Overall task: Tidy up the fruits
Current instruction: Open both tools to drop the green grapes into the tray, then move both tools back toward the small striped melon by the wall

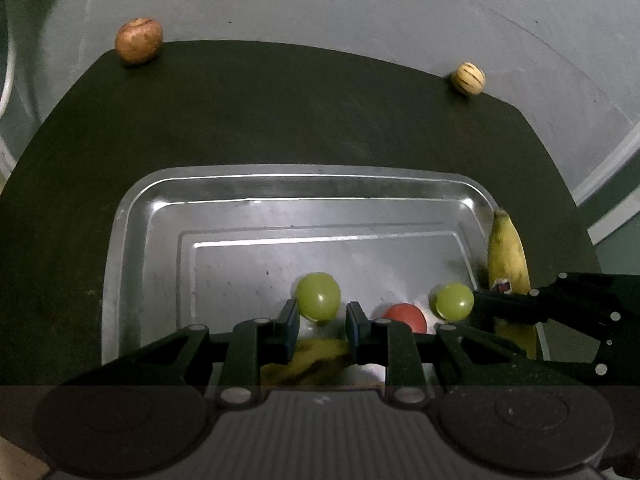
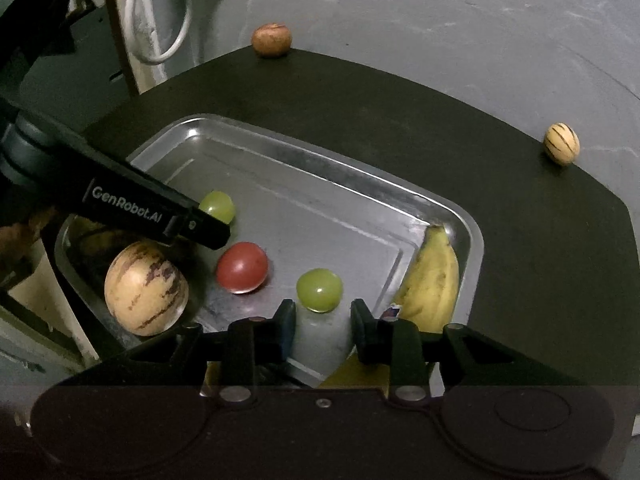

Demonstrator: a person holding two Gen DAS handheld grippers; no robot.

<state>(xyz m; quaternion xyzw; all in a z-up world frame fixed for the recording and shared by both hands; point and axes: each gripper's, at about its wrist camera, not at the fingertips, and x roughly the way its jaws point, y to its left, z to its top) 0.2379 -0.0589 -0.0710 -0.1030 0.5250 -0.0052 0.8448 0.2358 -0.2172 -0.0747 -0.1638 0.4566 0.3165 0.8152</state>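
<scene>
A metal tray [image 1: 132, 240] lies on a dark table. In it are two green grapes, a red tomato [image 2: 242, 267], a large striped melon [image 2: 146, 288] and a banana [image 2: 432, 280] along the right rim. A second banana [image 1: 316, 360] lies under my left gripper [image 1: 322, 314]. That gripper stands narrowly open, with one grape [image 1: 318, 296] resting on the tray at its tips. My right gripper [image 2: 323, 316] is open a little wider than the other grape [image 2: 319, 290], which sits just ahead of its tips, untouched. Both grippers point steeply down, side by side.
A brown round fruit [image 1: 139, 40] and a small striped fruit [image 1: 469, 78] sit at the table's far edge, with grey floor beyond. A white cable [image 2: 160, 20] hangs at the far left. The tray's back half [image 2: 280, 184] holds nothing.
</scene>
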